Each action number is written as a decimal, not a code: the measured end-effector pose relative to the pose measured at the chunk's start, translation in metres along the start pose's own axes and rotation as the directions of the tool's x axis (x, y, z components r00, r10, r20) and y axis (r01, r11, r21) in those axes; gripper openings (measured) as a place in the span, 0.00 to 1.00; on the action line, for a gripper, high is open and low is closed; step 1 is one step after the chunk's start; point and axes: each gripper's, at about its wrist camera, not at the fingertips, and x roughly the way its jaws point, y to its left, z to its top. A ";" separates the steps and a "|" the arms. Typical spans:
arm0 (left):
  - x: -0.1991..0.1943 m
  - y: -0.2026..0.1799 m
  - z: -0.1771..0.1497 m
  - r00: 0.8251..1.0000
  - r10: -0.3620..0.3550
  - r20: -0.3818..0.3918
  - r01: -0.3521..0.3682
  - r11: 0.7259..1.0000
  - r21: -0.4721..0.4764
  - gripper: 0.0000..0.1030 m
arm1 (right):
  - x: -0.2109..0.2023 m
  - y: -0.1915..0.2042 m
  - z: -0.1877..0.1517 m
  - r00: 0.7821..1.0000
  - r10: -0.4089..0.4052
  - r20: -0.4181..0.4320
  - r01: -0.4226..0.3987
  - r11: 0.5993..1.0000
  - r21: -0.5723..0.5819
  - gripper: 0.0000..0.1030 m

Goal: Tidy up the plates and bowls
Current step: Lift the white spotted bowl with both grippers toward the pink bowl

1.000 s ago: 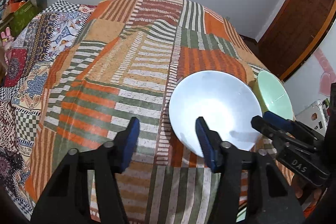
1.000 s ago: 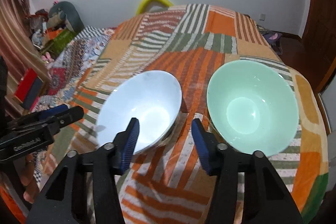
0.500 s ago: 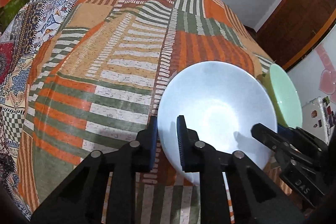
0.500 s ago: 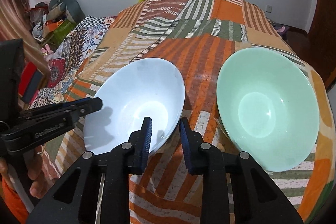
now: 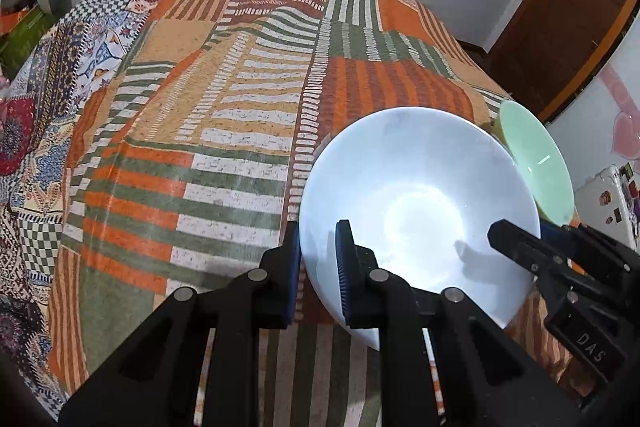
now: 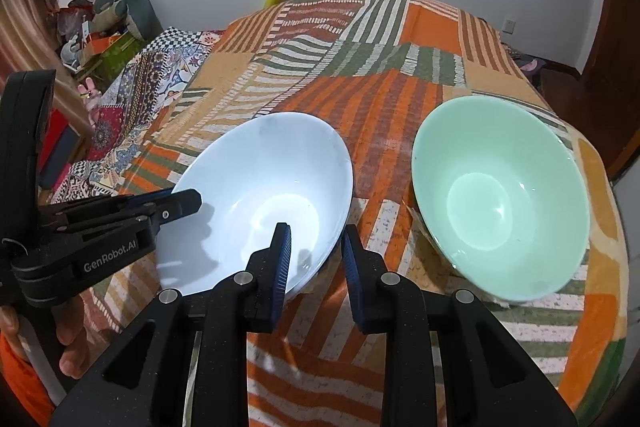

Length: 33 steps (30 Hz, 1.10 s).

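A pale blue bowl (image 6: 260, 195), lower centre of the right wrist view, sits on a striped patchwork bed (image 6: 360, 67), with a mint-green bowl (image 6: 496, 203) just beside it at right. Both look rigid, glossy and breakable, likely slippery; the thin rim is the natural hold. The left gripper (image 5: 318, 259) and right gripper (image 6: 316, 259) are each clamped on opposite sides of the blue bowl's near rim, one pad inside, one outside.

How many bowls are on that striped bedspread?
2. The pale blue bowl is gripped at its rim by both grippers; the green bowl sits free to its right. None seem hidden.
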 end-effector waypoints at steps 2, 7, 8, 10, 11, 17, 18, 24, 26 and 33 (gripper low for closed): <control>-0.009 -0.003 -0.005 1.000 0.002 0.012 -0.003 1.000 0.009 0.16 | -0.006 0.002 -0.001 1.000 0.003 0.009 -0.003 1.000 0.001 0.23; -0.034 -0.010 -0.016 0.999 -0.009 0.041 0.008 1.000 0.021 0.16 | -0.024 0.007 -0.005 0.999 -0.001 0.042 0.001 1.000 0.001 0.23; -0.040 -0.011 -0.019 0.999 -0.011 0.046 0.010 1.000 0.023 0.16 | -0.029 0.008 -0.006 0.999 -0.001 0.052 0.001 1.000 0.001 0.23; -0.050 -0.013 -0.023 0.998 -0.016 0.058 0.014 1.000 0.026 0.16 | -0.036 0.010 -0.007 0.998 0.002 0.066 -0.002 1.000 0.002 0.23; -0.055 -0.014 -0.025 0.998 -0.018 0.065 0.017 0.999 0.027 0.16 | -0.041 0.011 -0.008 0.997 0.004 0.075 -0.004 1.000 0.002 0.23; -0.090 -0.020 -0.040 0.994 -0.024 0.104 0.021 0.999 0.036 0.16 | -0.065 0.019 -0.016 0.993 0.018 0.118 -0.019 1.000 0.008 0.23; -0.094 -0.021 -0.042 0.994 -0.025 0.109 0.021 0.999 0.037 0.16 | -0.069 0.020 -0.018 0.992 0.020 0.126 -0.021 1.000 0.008 0.23; -0.128 -0.023 -0.060 0.989 -0.033 0.142 0.028 0.999 0.043 0.16 | -0.091 0.030 -0.026 0.986 0.037 0.164 -0.039 0.999 0.009 0.23; -0.139 -0.024 -0.067 0.988 -0.036 0.152 0.030 0.999 0.045 0.16 | -0.096 0.034 -0.029 0.984 0.043 0.173 -0.045 0.999 0.007 0.23; -0.171 -0.023 -0.089 0.982 -0.036 0.185 0.028 0.999 0.041 0.16 | -0.109 0.046 -0.039 0.980 0.064 0.188 -0.065 0.998 0.001 0.23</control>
